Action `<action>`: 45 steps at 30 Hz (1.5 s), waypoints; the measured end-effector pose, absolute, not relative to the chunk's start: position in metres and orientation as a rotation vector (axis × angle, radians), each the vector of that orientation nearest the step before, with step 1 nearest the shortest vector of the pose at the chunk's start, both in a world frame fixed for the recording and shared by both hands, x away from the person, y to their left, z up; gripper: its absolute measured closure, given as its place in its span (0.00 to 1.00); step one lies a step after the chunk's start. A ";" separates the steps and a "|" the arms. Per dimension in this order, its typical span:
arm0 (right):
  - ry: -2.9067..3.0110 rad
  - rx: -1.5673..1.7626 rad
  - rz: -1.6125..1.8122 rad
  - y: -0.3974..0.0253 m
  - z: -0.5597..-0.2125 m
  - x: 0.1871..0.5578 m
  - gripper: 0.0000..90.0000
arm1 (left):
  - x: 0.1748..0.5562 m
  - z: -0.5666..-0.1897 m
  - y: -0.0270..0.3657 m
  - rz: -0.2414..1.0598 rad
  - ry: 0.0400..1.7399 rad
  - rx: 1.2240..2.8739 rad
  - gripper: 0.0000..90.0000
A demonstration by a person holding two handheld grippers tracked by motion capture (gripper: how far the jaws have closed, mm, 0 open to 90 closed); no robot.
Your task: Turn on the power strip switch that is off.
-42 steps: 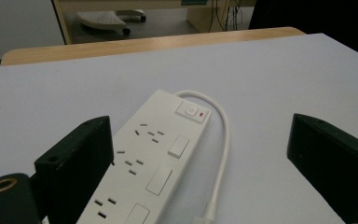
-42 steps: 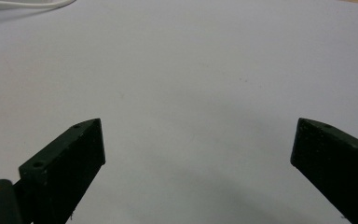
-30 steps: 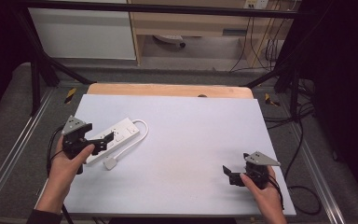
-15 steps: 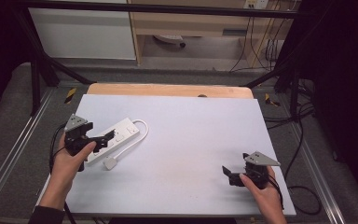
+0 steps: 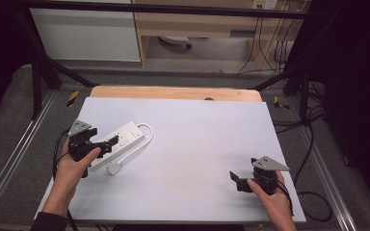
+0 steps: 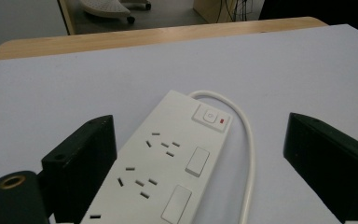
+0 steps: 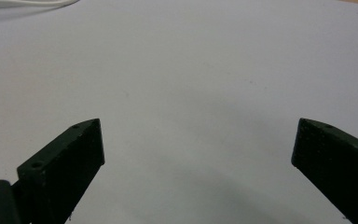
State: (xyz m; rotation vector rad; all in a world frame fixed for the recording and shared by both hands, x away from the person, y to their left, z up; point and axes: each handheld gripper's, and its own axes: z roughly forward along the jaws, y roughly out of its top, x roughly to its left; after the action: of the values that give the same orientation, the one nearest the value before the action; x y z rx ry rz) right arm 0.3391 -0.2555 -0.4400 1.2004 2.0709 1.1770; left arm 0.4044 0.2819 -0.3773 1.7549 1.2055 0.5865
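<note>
Left gripper [image 5: 107, 143], jaws apart, apparently straddles the white plastic power strip [image 6: 168, 163] ungrasped; right gripper [image 5: 237, 180] waits open at four o'clock.

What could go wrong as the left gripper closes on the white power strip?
1. The left gripper is open and straddles the power strip off-centre, with the strip near one jaw, so closing may twist it.
2. The cable loops beside the strip; the plug may drag.
3. A jaw might press a switch.

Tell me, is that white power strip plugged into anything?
Unplugged. In the high view, the power strip lies flat on the table, and its cord loops round to a plug lying loose on the surface.
</note>
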 end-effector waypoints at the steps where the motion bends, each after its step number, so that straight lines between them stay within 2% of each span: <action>1: 2.071 1.203 1.177 -0.255 -0.440 0.339 0.03 | 0.404 -0.378 0.282 0.589 1.208 1.755 0.11; 27: 2.065 1.211 1.178 -0.256 -0.440 0.339 0.03 | 0.410 -0.404 0.281 0.556 1.246 1.807 0.30; 36: 2.063 1.212 1.180 -0.256 -0.440 0.339 0.03 | 0.410 -0.409 0.277 0.542 1.242 1.841 0.42; 37: 2.066 1.211 1.177 -0.256 -0.440 0.339 0.03 | 0.410 -0.409 0.277 0.539 1.242 1.844 0.46; 45: 2.063 1.214 1.178 -0.256 -0.440 0.339 0.03 | 0.410 -0.412 0.275 0.521 1.236 1.858 0.60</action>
State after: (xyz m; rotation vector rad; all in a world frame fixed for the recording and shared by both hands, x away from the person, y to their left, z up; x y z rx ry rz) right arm 0.3393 -0.2564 -0.4398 1.2141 2.0630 1.1784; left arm 0.4096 0.2749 -0.4118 1.8579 1.2360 0.5210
